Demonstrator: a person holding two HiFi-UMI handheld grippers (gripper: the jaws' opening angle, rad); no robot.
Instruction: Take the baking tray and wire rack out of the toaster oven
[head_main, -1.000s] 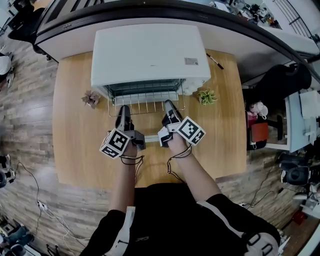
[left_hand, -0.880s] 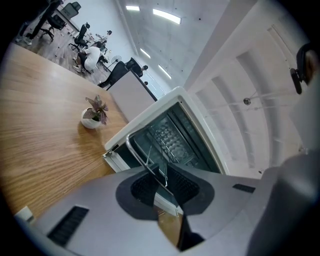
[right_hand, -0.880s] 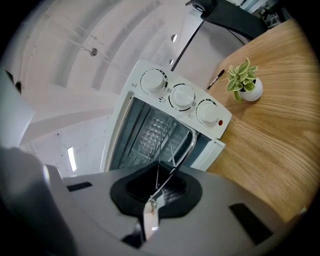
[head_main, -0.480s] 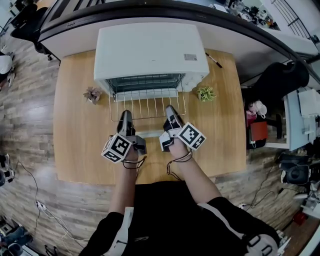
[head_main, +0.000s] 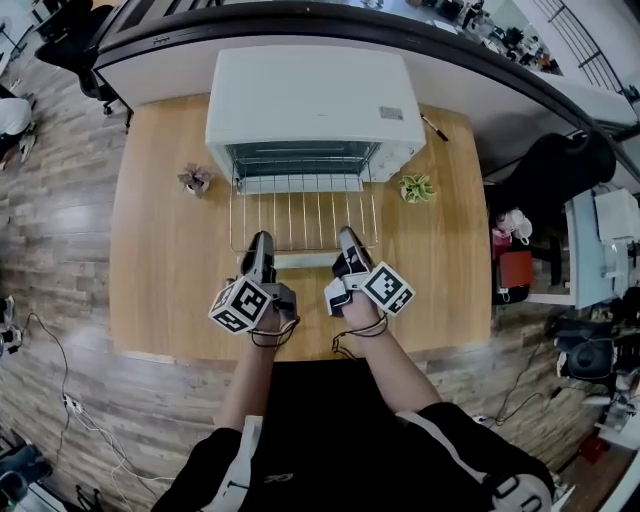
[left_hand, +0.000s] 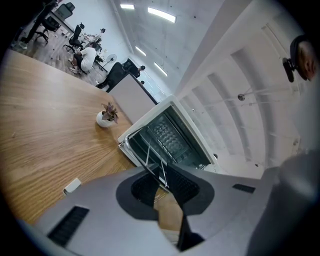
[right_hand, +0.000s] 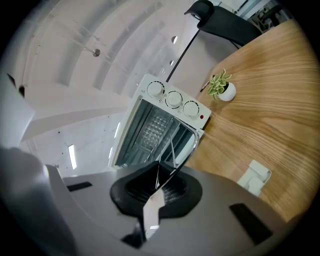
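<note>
Farther out of the toaster oven (head_main: 310, 100) than before, the wire rack (head_main: 304, 215) is clamped at its front by the left gripper (head_main: 262, 240) and right gripper (head_main: 348, 238). Potted plants (head_main: 195, 179) flanking the oven stand clear.

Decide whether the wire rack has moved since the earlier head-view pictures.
Yes. The wire rack has slid further out of the toaster oven, toward the near edge of the table.
</note>
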